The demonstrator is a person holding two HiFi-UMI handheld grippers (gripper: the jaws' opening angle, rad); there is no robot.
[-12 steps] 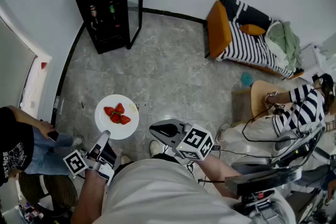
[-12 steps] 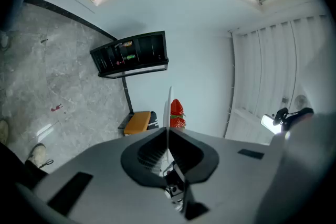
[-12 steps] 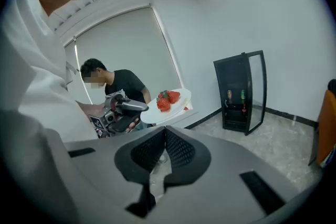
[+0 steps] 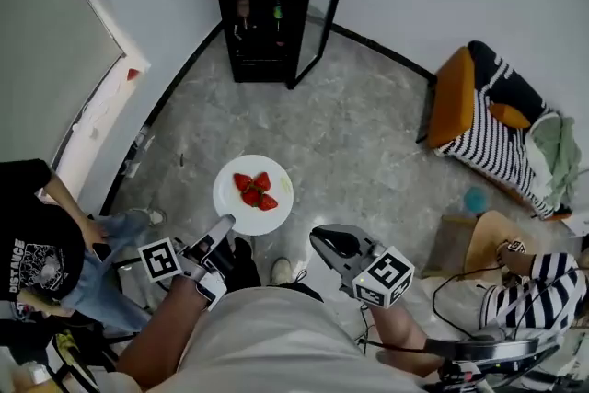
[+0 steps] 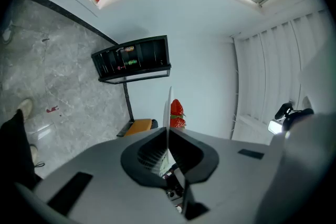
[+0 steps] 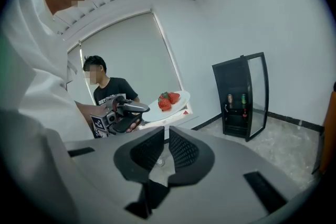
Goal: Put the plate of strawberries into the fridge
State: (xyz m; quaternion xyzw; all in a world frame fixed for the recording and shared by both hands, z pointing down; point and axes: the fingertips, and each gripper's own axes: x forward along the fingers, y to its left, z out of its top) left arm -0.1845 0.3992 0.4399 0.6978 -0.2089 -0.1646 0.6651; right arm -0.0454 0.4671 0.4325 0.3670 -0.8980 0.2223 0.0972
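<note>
A white plate (image 4: pixel 276 202) with three strawberries (image 4: pixel 256 190) hangs above the grey floor, and my left gripper (image 4: pixel 221 233) is shut on its near rim. Seen from the left gripper view, the plate (image 5: pixel 168 113) is edge-on between the jaws, with the strawberries (image 5: pixel 177 113) just beyond. The black fridge (image 4: pixel 262 5) stands against the far wall with its glass door (image 4: pixel 327 5) swung open and bottles on a shelf. My right gripper (image 4: pixel 333 244) is shut and holds nothing, to the right of the plate. The right gripper view shows the plate (image 6: pixel 181 101), the left gripper (image 6: pixel 126 112) and the fridge (image 6: pixel 239 97).
A person in a black T-shirt (image 4: pixel 37 244) stands at the left by the wall. An orange chair with striped cloth (image 4: pixel 488 115) is at the right, and a seated person in a striped top (image 4: pixel 543 290) at the lower right beside a wooden stool (image 4: pixel 479 244). Cables and gear lie there.
The plate and both grippers have moved towards the fridge, which now sits nearer and more central in the head view. The left gripper's hold on the plate is unchanged.
</note>
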